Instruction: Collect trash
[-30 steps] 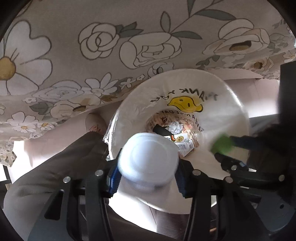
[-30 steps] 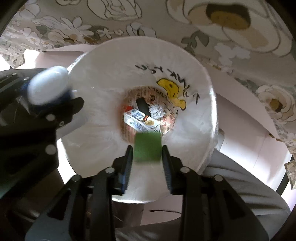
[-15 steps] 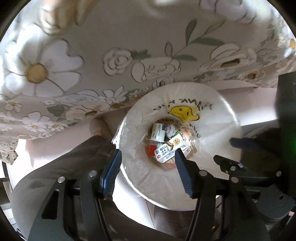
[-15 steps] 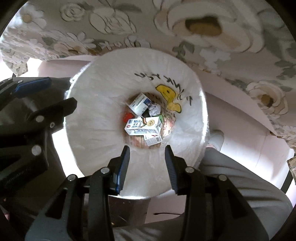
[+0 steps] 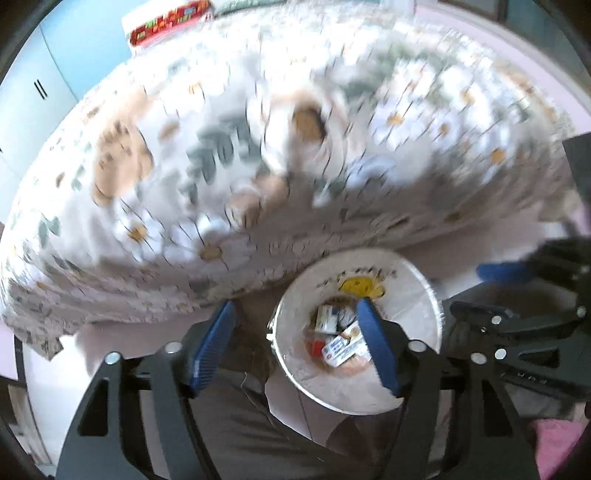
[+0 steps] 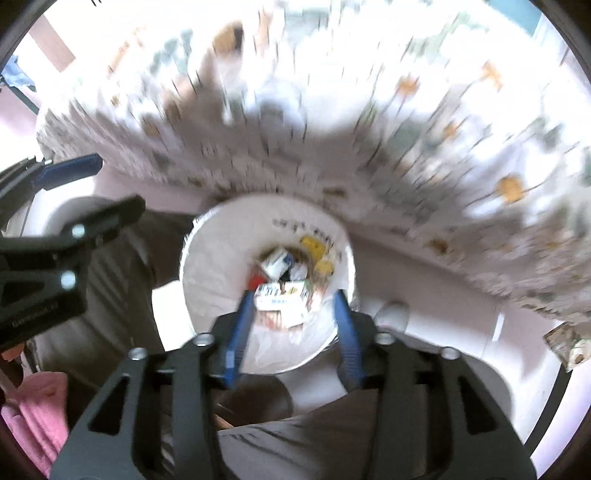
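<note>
Comparing with a second earlier: both grippers had let go of their loads over the bin (image 5: pixel 413 384). Left gripper (image 5: pixel 295 345) had held a white rounded lump, right gripper (image 6: pixel 291 332) a small green piece; neither showed between the fingers now. Fingers of both had just been opening and stood spread, with nothing between them. Both views had pulled back and up: bin smaller in frame, floral bedspread (image 5: pixel 229 166) filling the upper part, heavily blurred.

Trash (image 5: pixel 341 338) lay at the bottom of the white liner: small cartons, a red scrap, crumpled paper. Whether the white lump and the green piece were among it, could not tell.

Judgement: this drop was done; hands were free for the next pieces, none of which showed in either view.

Writing: liner bore a yellow smiley (image 5: pixel 360 286) with dark lettering arched above it, too blurred to read now. Cartons carried blue print, illegible. A red-and-white packet (image 5: pixel 166 24) at the far edge of the bed had lettering, unreadable.
</note>
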`<state>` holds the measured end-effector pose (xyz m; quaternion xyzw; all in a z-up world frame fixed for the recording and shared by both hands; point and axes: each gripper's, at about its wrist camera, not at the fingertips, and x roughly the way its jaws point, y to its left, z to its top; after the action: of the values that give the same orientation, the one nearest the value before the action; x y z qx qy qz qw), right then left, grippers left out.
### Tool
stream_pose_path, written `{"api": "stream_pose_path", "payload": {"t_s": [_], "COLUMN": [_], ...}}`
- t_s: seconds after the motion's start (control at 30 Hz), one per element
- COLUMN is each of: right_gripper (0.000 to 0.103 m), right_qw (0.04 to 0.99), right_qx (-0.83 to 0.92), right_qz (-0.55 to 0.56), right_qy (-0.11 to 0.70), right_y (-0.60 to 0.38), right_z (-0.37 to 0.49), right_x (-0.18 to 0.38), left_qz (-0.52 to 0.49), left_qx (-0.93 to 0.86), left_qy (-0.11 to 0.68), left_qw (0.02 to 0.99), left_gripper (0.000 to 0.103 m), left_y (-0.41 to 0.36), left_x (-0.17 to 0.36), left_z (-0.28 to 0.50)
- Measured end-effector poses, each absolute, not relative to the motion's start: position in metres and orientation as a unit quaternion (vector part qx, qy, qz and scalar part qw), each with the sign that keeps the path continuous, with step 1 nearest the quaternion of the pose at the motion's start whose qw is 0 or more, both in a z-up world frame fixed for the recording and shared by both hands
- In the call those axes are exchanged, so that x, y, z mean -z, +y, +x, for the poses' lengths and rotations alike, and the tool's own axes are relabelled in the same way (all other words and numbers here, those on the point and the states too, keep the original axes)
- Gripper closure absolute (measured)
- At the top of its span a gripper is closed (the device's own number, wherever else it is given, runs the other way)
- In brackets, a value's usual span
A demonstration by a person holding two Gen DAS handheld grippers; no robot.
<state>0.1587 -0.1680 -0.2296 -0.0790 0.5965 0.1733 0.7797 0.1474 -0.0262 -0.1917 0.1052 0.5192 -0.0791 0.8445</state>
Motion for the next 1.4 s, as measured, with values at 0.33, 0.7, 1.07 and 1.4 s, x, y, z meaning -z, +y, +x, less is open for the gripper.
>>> {"api": "stream_pose_path", "payload": {"t_s": [0.33, 0.7, 1.07, 1.4], "right_gripper": [0.040, 0.026, 0.022, 0.022], "right_qw": [0.831, 0.880, 0.919, 0.943], "right_qx": [-0.170, -0.180, -0.113, -0.057], "right_qz": [-0.073, -0.096, -0.123, -0.120], "right_qy": [0.525, 0.429, 0.358, 0.304], "right_y": [-0.178, -0.170, -0.161, -0.167], "right_z": [0.125, 0.065, 0.017, -0.012], "right_x": [0.152, 0.077, 0.048, 0.032], "left_qz": [0.109, 0.095, 0.104, 0.095], "left_qx": [0.075, 0.068, 0.063, 0.057], "left_qy": [0.446, 0.370, 0.350, 0.347], "left_qw": [0.885, 0.922, 0.929, 0.931], "left_gripper": [0.024, 0.012, 0.010, 0.010], "left_y": [-0.020, -0.015, -0.015, -0.017], "left_x": [0.122, 0.053, 0.034, 0.035], "left_z": [0.109, 0.057, 0.026, 0.012]}}
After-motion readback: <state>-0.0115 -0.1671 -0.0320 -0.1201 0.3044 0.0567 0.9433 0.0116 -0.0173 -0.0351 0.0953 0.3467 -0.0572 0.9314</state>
